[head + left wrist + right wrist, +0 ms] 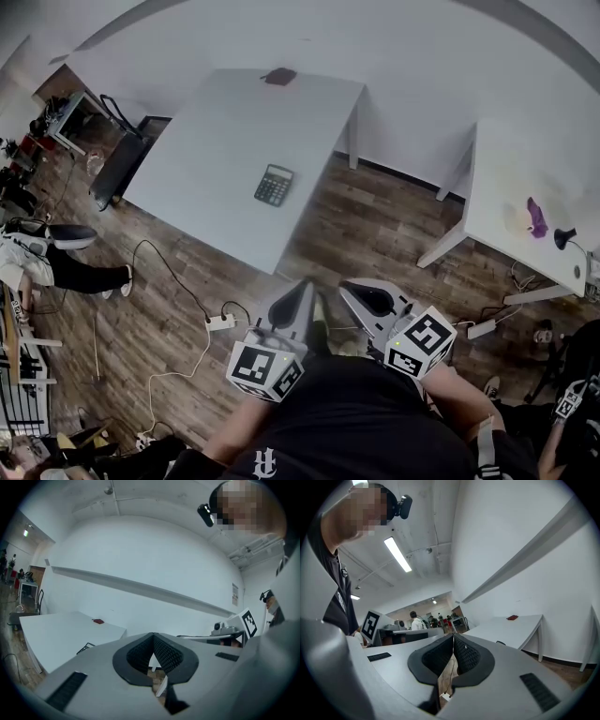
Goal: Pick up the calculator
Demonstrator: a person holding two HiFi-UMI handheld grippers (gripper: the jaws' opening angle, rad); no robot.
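The calculator [274,185], dark with a green-tinted keypad, lies flat near the front right part of a white table [216,141]. Both grippers are held close to my body over the wood floor, well short of the table. My left gripper [302,292] is shut and holds nothing; my right gripper [354,292] is also shut and holds nothing. In the left gripper view the closed jaw tips [153,638] point past the table, with the calculator [84,648] low at the left. In the right gripper view the shut tips [453,637] face the same table [511,630].
A small dark red object [279,76] lies at the table's far edge. A second white table [525,187] at the right carries a purple item [536,217]. A black chair [117,159] stands left of the table. A power strip [220,322] and cables lie on the floor.
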